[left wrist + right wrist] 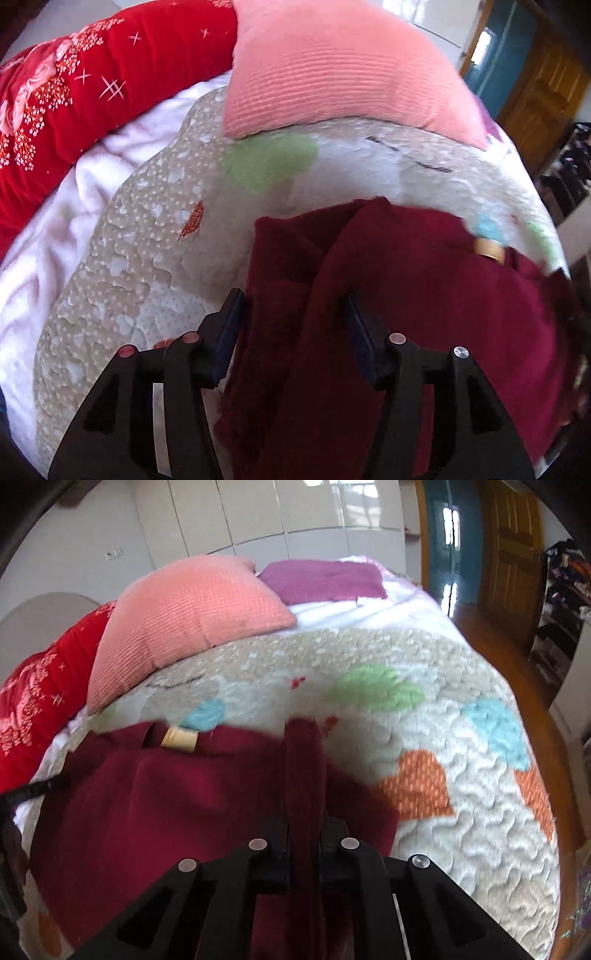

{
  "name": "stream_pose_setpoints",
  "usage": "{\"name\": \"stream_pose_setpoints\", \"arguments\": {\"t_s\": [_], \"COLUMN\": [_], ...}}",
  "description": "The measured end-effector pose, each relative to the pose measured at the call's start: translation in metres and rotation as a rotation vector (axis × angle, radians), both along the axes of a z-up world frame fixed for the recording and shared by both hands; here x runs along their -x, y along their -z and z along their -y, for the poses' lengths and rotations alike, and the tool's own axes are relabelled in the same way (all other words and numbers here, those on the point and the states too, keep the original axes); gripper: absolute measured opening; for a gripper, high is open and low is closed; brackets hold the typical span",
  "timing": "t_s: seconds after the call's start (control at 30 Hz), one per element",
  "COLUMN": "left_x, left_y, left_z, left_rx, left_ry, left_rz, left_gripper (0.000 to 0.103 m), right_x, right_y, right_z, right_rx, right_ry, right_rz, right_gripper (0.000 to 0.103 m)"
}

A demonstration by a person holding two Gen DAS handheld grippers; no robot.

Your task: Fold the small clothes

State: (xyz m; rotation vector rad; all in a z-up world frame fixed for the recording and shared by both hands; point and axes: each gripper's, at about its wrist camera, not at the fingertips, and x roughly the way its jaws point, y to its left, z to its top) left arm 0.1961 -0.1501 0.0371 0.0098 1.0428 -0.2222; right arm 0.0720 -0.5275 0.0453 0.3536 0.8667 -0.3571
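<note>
The maroon garment [155, 812] is lying on the quilt [461, 812] below the pink pillow [184, 616]; right gripper [304, 834] is pinching its edge, left gripper [295, 314] is gaping around a fold — lifting evenly seems wise

A bed [424, 738] is being covered by a quilted spread with green, blue and orange patches. A pink ribbed pillow [192, 616], a purple pillow [325, 578], a red floral quilt [74, 92] and a white fleece blanket [55, 229] are being kept on it. Glossy white wardrobe doors [280, 509] are being lit by daylight. A wooden door [513, 542], a teal door [447, 542] and a wooden floor [491, 627] are being shown at the right.
</note>
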Motion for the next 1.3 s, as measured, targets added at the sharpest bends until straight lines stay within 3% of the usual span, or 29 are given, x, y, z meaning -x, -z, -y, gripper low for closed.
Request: {"name": "stream_pose_setpoints", "arguments": {"t_s": [0.07,0.1,0.23,0.3,0.33,0.47,0.6,0.67,0.7,0.8,0.9,1.07,1.2,1.3], "left_x": [-0.004,-0.006,-0.005,0.005,0.01,0.044,0.097,0.114,0.119,0.122,0.114,0.108,0.097,0.091], "left_y": [0.008,0.011,0.01,0.002,-0.001,-0.011,-0.009,-0.005,-0.004,-0.003,0.001,0.011,0.008,0.011], "left_z": [0.0,-0.001,-0.014,-0.022,-0.025,-0.047,-0.068,-0.073,-0.074,-0.069,-0.065,-0.072,-0.081,-0.082], "left_rx": [-0.009,-0.019,0.048,0.036,0.036,0.051,0.027,0.025,0.027,0.019,0.05,0.112,0.161,0.177], "left_ry": [-0.039,-0.053,-0.074,-0.062,-0.056,-0.03,-0.007,-0.002,0.004,0.02,0.018,0.038,0.025,0.016], "left_rz": [0.032,0.038,0.019,0.03,0.031,0.013,0.04,0.043,0.042,0.073,0.083,0.047,0.025,0.008], "left_gripper": [0.071,0.077,0.077,0.077,0.077,0.077,0.077,0.077,0.077,0.077,0.077,0.077,0.077,0.077], "right_x": [-0.009,-0.013,-0.003,0.013,0.022,0.043,0.033,0.017,0.015,0.01,-0.008,-0.073,-0.131,-0.165], "right_y": [0.005,0.014,0.009,-0.009,-0.02,-0.05,-0.03,0.005,0.009,-0.018,-0.045,-0.042,-0.025,-0.002], "right_z": [0.006,0.012,0.018,0.016,0.012,-0.018,-0.049,-0.041,-0.038,-0.053,-0.094,-0.162,-0.212,-0.233], "right_rx": [0.039,0.013,-0.027,-0.023,-0.024,-0.045,-0.009,-0.041,-0.065,-0.068,-0.101,-0.37,-0.31,-0.268], "right_ry": [0.029,0.038,0.054,0.086,0.088,-0.026,-0.132,-0.096,-0.067,-0.043,-0.133,-0.28,-0.301,-0.286], "right_rz": [-0.018,-0.042,-0.02,0.005,0.03,0.087,0.003,-0.121,-0.115,-0.094,-0.025,0.021,-0.033,-0.122], "right_gripper": [0.008,0.008,0.011,0.028,0.031,0.032,0.033,0.033,0.033,0.033,0.04,0.041,0.041,0.041]}}
